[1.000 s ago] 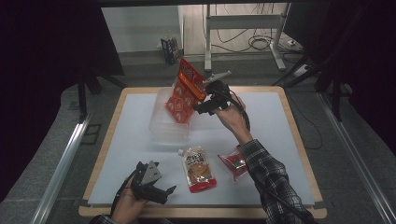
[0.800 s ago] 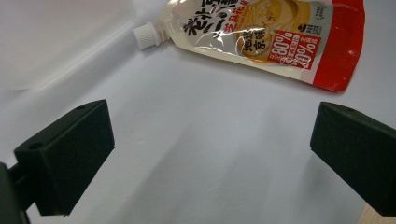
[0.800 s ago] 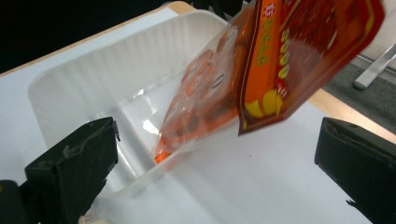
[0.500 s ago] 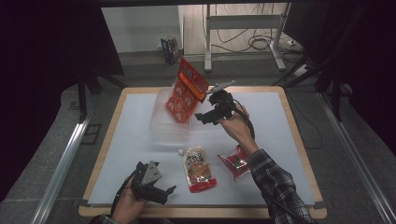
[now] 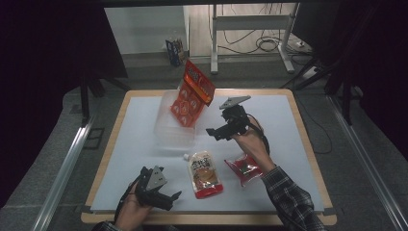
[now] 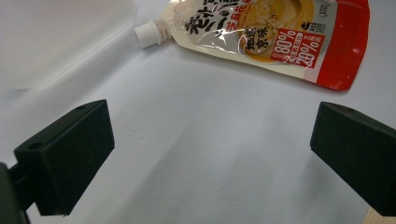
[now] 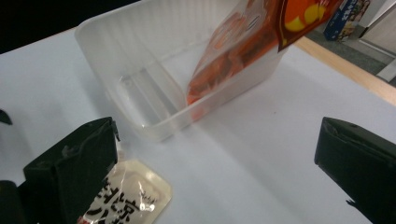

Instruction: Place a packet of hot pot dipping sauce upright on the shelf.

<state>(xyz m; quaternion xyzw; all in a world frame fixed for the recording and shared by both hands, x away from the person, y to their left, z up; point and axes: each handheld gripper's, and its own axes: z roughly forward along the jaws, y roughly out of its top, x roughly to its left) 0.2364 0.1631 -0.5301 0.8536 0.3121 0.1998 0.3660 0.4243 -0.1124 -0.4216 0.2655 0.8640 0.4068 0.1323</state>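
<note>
Your right gripper (image 5: 217,131) is hovering with jaws spread wide and empty at four o'clock of the clear tub (image 5: 169,129), where the orange snack bag (image 5: 191,96) is leaning upright against the far wall. Your left gripper (image 5: 166,198), equally wide and empty, is idling at seven o'clock of the spouted pouch (image 5: 205,173). Brushing the tub risks toppling that bag out.

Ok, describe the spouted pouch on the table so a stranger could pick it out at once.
Start at the white table and find the clear plastic bin near its middle. Just in front of the bin, on the person's side, the spouted pouch lies flat. Unlike the small red packet beside it, it is cream with a white screw cap and a red bottom edge.
</note>
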